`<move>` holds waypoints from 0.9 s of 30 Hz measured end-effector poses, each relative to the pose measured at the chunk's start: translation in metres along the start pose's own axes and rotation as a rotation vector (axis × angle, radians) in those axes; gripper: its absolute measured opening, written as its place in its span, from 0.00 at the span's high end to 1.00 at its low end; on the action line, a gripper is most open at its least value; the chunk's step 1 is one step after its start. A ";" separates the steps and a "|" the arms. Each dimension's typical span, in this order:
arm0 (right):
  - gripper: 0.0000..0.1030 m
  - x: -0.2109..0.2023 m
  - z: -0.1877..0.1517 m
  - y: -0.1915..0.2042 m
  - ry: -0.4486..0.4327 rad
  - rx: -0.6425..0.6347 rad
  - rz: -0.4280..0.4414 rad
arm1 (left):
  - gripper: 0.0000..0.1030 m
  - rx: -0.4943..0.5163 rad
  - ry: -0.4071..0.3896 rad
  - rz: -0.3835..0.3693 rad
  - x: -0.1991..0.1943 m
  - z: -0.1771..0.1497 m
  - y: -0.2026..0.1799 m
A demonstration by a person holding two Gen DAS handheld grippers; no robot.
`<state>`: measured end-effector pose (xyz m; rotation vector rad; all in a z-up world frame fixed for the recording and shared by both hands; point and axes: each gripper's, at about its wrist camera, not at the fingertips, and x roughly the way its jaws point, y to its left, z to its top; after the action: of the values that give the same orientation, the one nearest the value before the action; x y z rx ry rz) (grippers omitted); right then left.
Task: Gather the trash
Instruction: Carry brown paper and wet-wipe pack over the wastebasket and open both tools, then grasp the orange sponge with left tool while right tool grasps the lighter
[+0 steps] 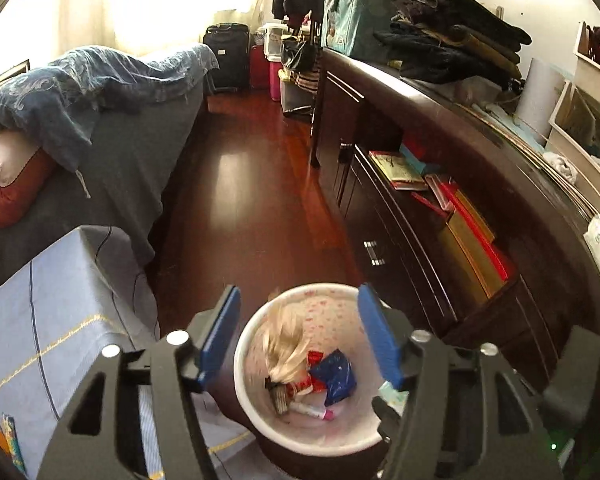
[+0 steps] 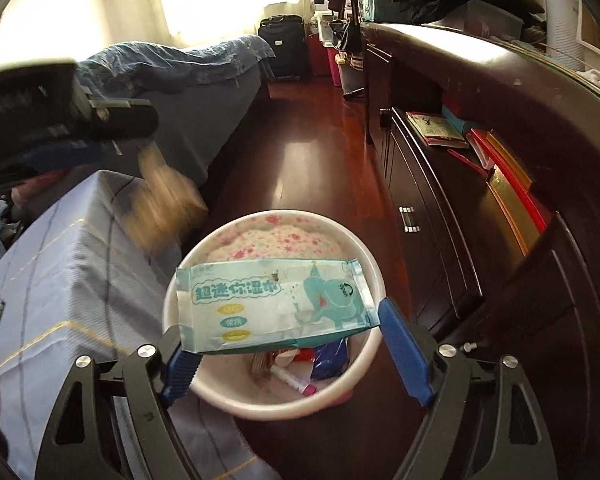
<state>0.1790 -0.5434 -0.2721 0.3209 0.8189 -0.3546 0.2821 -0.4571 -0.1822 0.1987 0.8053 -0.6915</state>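
Though between gripper (image 2: 288, 344) fingers — wipes packet (image 2: 274, 304) over bin (image 2: 370, 264).

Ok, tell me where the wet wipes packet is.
Right wrist view: the wet wipes packet sits between the right hand-held gripper's open fingers, directly over the trash bin.

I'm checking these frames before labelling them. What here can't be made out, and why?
- Right wrist view: whether the wet wipe packet is gripped or already let go by the right hand-held gripper; it covers the left finger.
- Right wrist view: a tan object beside the left hand-held gripper, motion-blurred.
- Left wrist view: a pale blond item falling into the trash bin, blurred.
- Both views: trash at the bin's bottom, overlapped.
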 end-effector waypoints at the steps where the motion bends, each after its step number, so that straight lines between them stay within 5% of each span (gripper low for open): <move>1: 0.18 0.004 0.000 -0.001 0.004 0.001 -0.002 | 0.30 -0.008 -0.005 -0.005 0.000 0.002 0.002; 5: 0.15 0.009 0.001 -0.002 -0.006 0.007 0.006 | 0.21 -0.045 -0.029 -0.017 -0.006 0.006 0.010; 9: 0.05 0.009 0.004 0.001 -0.036 -0.015 0.002 | 0.20 -0.077 -0.040 -0.010 -0.012 0.009 0.020; 14: 0.04 0.003 0.005 0.005 -0.035 -0.018 0.016 | 0.20 -0.086 -0.060 0.008 -0.023 0.007 0.029; 22: 0.04 -0.018 -0.005 0.032 0.019 -0.037 0.038 | 0.17 -0.065 -0.106 0.087 -0.054 -0.001 0.040; 27: 0.04 -0.034 -0.013 0.060 0.047 -0.073 0.091 | 0.11 -0.100 -0.122 0.205 -0.082 -0.017 0.069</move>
<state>0.1743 -0.4784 -0.2461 0.2979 0.8586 -0.2321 0.2752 -0.3567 -0.1411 0.1446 0.6896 -0.4640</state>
